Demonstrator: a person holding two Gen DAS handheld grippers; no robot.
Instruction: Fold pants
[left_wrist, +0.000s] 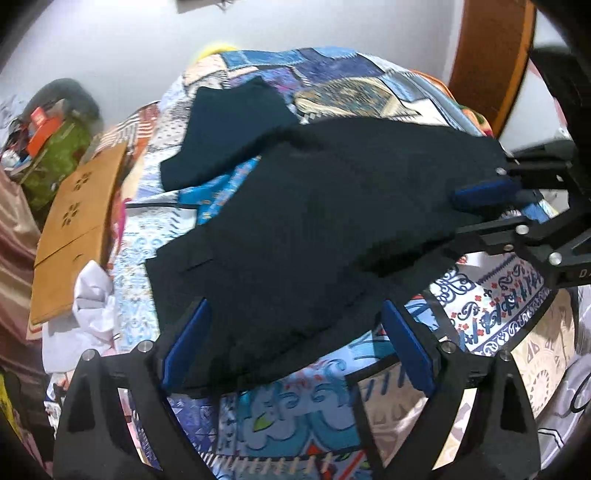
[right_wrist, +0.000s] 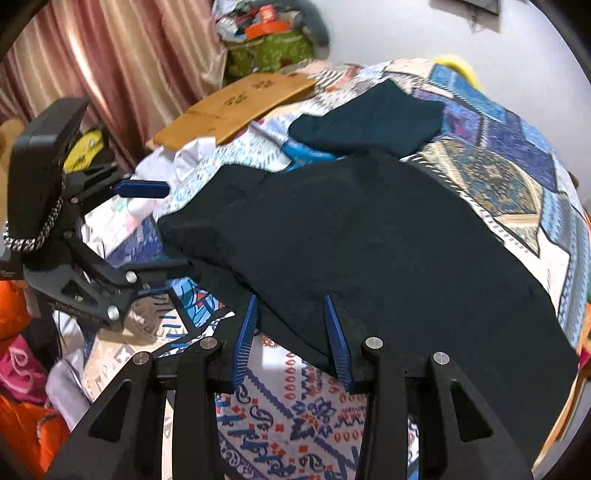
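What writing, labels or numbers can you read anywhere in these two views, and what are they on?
"D": a pale letter, followed by a cut-off stroke, on the right gripper frame at the edge of the left wrist view; the rest is out of frame.
Orange box on the green bag: a pale patch, too blurred to read.
Wooden board: cut-out flower shapes only, no text.
Pants: no label visible.
Bedspread: patterns only, no words.

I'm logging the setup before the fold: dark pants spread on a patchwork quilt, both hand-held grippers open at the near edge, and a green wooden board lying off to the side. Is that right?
Not quite: the wooden board is light brown, not green, as the right wrist view shows. The rest stands: dark pants spread on the patchwork quilt, with the left hand-held gripper and right hand-held gripper open at the near edge.
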